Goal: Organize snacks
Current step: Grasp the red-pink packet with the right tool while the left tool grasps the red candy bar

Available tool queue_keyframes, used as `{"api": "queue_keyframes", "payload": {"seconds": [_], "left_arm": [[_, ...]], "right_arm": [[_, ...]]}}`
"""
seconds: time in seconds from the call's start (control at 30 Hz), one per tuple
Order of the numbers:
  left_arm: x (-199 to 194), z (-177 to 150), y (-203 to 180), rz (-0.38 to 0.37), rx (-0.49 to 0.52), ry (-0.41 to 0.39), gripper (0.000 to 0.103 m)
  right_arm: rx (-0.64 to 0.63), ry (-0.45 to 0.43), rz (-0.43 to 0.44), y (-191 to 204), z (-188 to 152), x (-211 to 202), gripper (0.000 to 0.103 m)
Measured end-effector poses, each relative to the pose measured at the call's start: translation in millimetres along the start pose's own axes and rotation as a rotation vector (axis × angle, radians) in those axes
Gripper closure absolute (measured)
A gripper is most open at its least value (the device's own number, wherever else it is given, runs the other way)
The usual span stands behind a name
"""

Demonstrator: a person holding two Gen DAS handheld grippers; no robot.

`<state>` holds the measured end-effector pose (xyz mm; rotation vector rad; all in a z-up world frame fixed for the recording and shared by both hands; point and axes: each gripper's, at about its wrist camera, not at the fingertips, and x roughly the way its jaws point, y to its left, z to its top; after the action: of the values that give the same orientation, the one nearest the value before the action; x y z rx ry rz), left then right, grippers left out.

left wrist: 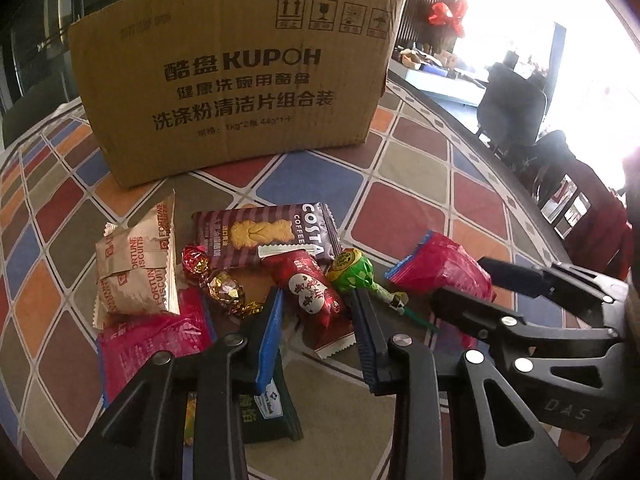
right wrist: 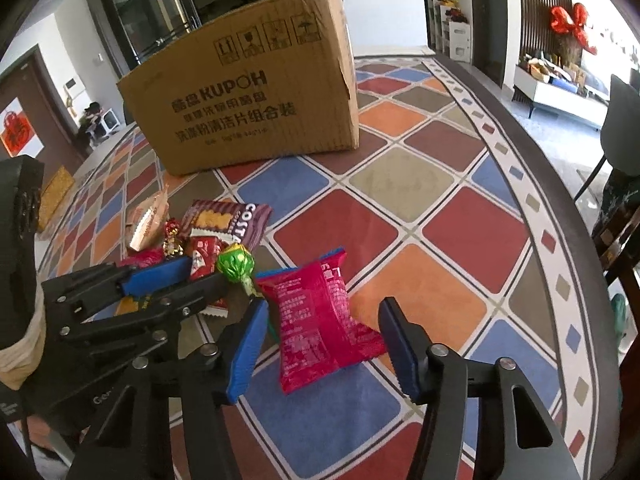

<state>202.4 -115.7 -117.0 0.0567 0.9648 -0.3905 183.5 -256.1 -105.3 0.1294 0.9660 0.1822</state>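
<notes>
Pink packet [right wrist: 320,320] lies between right gripper [right wrist: 320,312] fingers — untouched.

A worktop [right wrist: 420,216] tiled in red, blue, orange and olive squares with a dark rim fills the room's middle, glass doors [right wrist: 152,12] stand behind, a red bow [right wrist: 570,24] hangs on a slatted wall, and glaring daylight floods the window [left wrist: 560,20] beyond dark chairs [left wrist: 512,108].

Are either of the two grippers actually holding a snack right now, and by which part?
Nothing is gripped yet. The right gripper straddles the pink foil snack packet, pads apart from it. The left gripper brackets the red-and-white wrapped candy; whether its pads press it cannot be told.
</notes>
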Motion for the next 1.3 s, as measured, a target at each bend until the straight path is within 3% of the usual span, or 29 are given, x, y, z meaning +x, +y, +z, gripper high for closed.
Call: {"api": "queue_keyframes", "payload": {"seconds": [0.5,0.77,1.3], "left_arm": [[-5,-1,10,-0.056,-0.049,-0.009,0.075],[-18,-5,13,-0.057,-0.051,-0.036,0.076],[-71,8,21,-0.040,-0.034,-0.176,0.076]], "right_arm": [[0.030,0.003,0.015,4,2,2,0.067],[0.033,-0.020,0.017,11,4,-7,0.067],[0.015,-0.108,0.021,30,17,-39,0.068]]}}
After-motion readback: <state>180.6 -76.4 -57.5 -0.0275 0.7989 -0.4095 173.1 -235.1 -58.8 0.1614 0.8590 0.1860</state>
